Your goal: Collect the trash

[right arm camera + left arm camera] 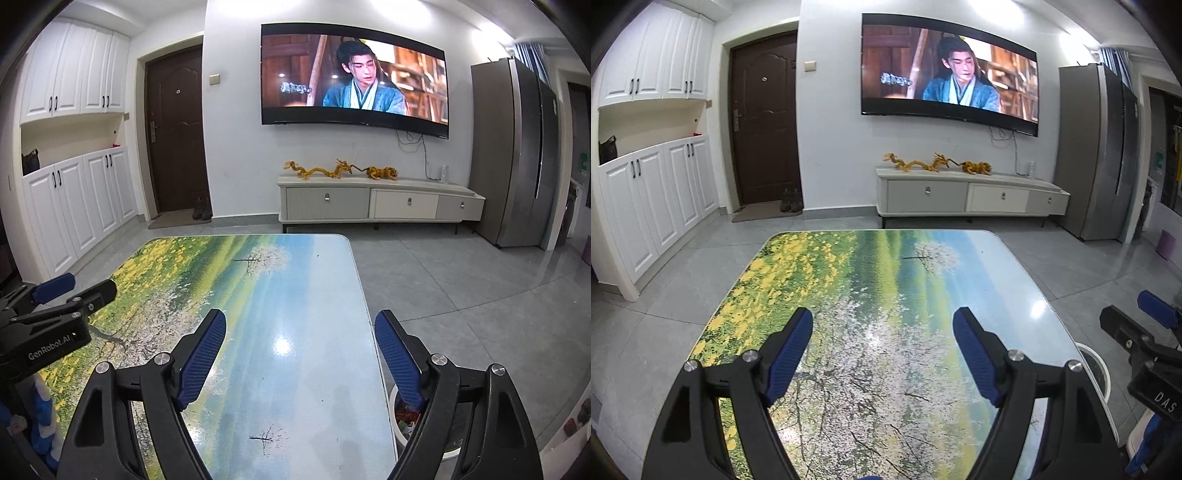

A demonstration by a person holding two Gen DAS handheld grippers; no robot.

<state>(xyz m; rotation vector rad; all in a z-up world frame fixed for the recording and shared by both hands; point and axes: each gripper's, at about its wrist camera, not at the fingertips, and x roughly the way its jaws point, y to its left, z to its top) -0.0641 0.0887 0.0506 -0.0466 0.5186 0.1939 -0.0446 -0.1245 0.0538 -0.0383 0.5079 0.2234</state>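
From the left wrist view, the left tool (pixel 882 328) hangs over the counter (pixel 886 280), its blue pads (pixel 788 354) spread wide with nothing between them. The counter top is a glossy printed scene of yellow flowers, blossom trees and blue sky. Off its right edge, on the floor, the white rim of a bin (pixel 1099 363) shows, mostly hidden by the counter. The right tool (pixel 1145 325) pokes in at the right edge of this view, beside the counter. Beyond, a TV (pixel 949 74) is lit on the wall above a low cabinet (pixel 971 195) with golden dragon figures (pixel 916 164) on it; a brown door (pixel 764 118) and white cupboards (pixel 653 147) stand to the left, a grey fridge (pixel 1097 147) to the right. From the right wrist view, the right tool (pixel 300 328) is also spread wide and holds nothing, its left pad over the counter (pixel 258 295) and its right pad (pixel 399 358) past the counter's right edge, above the bin (pixel 400 428). The bin stands on the floor tight against that edge, with some trash (pixel 406 415) inside, too blurred to name. The left tool (pixel 70 291) shows at the left, over the counter, its fingers apart.
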